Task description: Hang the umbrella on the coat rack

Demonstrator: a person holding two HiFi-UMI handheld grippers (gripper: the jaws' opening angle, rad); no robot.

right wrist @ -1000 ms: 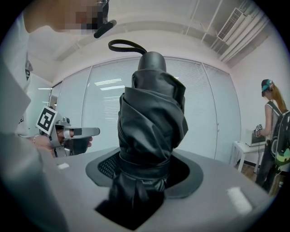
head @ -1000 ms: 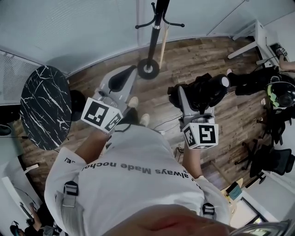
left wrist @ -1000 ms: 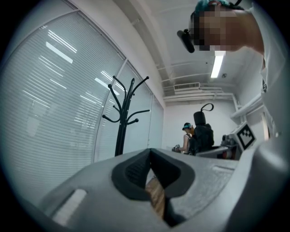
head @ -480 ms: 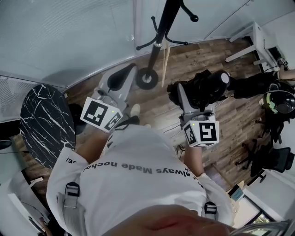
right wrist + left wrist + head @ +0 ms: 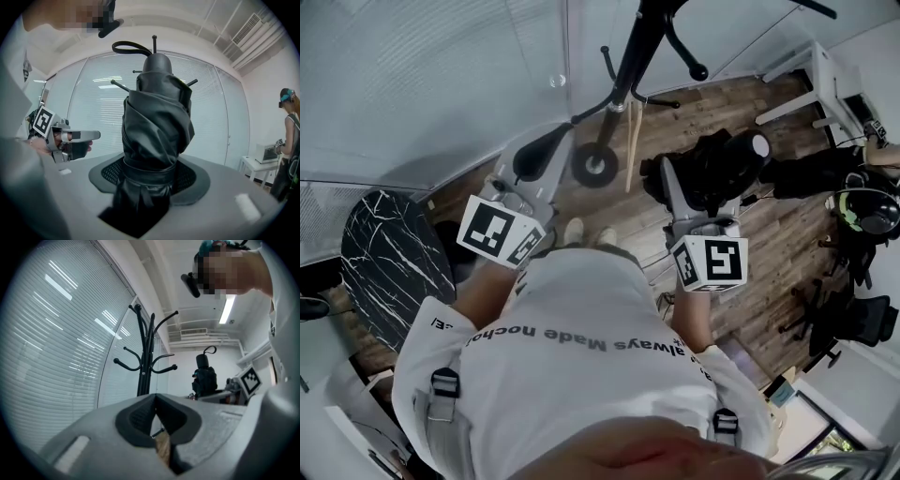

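Note:
The black coat rack stands ahead on a round base; in the left gripper view its pole and curved hooks rise just beyond the jaws. A folded black umbrella with a strap loop at its top stands upright in my right gripper, which is shut on its wrapped fabric. In the head view the umbrella sits at the right gripper, right of the rack's base. My left gripper is left of the base, its jaws closed together and holding nothing.
A pale wooden stick leans by the rack. Glass walls with blinds run behind it. A round black marble table is at the left. A white desk, dark gear and a person are at the right.
Both grippers and the umbrella have moved forward toward the coat rack; its base and pole now sit closer and lower in the head view. The marble table has slid back at the left.

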